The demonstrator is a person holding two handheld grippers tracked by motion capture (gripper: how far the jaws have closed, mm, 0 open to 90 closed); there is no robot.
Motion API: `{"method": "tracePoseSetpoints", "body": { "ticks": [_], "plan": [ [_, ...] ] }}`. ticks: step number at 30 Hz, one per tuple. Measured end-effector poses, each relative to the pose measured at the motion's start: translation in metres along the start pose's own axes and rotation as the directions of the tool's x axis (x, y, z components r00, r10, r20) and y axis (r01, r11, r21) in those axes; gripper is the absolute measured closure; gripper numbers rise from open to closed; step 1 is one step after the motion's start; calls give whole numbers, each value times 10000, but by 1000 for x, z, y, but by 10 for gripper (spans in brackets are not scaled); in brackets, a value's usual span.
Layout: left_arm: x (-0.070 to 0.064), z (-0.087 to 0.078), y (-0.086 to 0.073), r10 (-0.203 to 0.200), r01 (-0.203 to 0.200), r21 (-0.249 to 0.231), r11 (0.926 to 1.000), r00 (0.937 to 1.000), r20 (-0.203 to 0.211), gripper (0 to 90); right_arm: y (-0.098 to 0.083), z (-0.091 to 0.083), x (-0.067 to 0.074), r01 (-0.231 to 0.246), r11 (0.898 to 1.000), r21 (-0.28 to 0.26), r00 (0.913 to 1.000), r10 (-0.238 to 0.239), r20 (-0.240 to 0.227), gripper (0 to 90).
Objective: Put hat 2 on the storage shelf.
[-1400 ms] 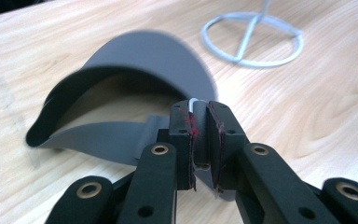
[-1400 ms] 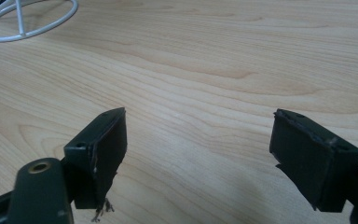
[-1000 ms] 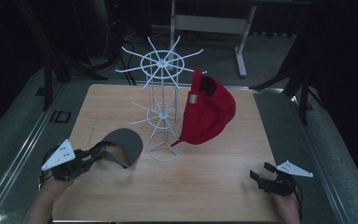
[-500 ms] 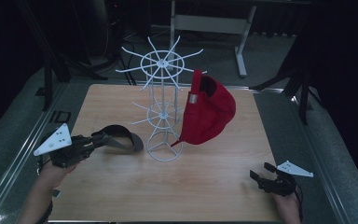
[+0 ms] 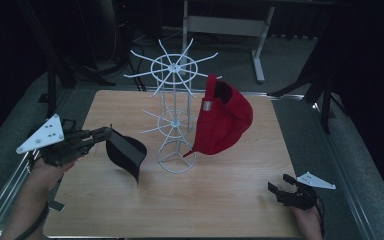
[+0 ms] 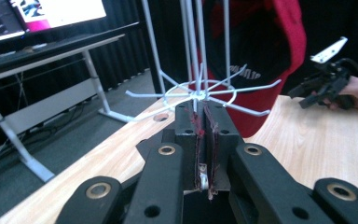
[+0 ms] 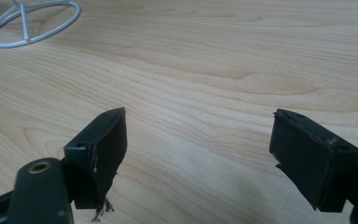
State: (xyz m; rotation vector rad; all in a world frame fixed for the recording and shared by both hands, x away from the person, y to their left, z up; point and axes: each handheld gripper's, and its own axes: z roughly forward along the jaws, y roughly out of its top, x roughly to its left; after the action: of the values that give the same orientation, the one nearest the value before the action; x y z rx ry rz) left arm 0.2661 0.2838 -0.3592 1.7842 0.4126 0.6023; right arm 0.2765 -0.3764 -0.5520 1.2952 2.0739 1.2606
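Black fabric hangs from the left claw (image 5: 105,134) in the high view: a black cap (image 5: 125,156), pinched at its edge and lifted clear of the wooden worktop (image 5: 220,200), just left of the white wire rack (image 5: 176,112). A red cap (image 5: 225,120) already hangs from an upper prong on the rack's right side. The right claw (image 5: 276,189) rests low near the worktop's front right corner, well apart from the rack. My worry here is the light rack: if the black cap's loose body catches a lower prong on the way in, it could drag or tip the stand, and the red cap might slide off.

Through the left gripper view, the left claw (image 6: 204,140) stands pressed together, with only a thin sliver of the cap (image 6: 204,179) visible between the pads. So slim a hold on soft cloth could slip if the cap snags or swings. The rack's lower ring of prongs (image 6: 200,95) sits directly ahead, with the red cap (image 6: 284,56) behind it, so the free prongs are crowded.

Along the right gripper view, the right claw (image 7: 198,154) gapes wide over bare wood, holding nothing, with the rack's base ring (image 7: 32,21) far off. From there it cannot steady the stand should it wobble.
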Motion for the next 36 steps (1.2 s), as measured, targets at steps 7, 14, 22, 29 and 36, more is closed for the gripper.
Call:
{"method": "tracePoseSetpoints", "body": {
  "ticks": [7,14,22,29,36],
  "plan": [
    [-3,-12,24,297,-292,-223,9993,9993,238,857,0,0,0,12,10000,24,10000,-12,8,187],
    [-7,-17,51,698,-673,-663,9955,9969,356,857,0,-1,0,-26,10000,10,10000,26,-8,187],
    [-5,-10,88,1007,-974,-785,9921,9942,382,856,-1,-1,-1,-38,10000,10,10000,38,-13,187],
    [-9,-12,110,1402,-1357,-1037,9853,9894,374,856,-1,0,-1,-19,10000,27,10000,19,-11,187],
    [-14,-15,125,1322,-1268,-1462,9811,9908,278,856,0,-1,0,-31,10000,39,10000,31,-11,187]
  ]
}}
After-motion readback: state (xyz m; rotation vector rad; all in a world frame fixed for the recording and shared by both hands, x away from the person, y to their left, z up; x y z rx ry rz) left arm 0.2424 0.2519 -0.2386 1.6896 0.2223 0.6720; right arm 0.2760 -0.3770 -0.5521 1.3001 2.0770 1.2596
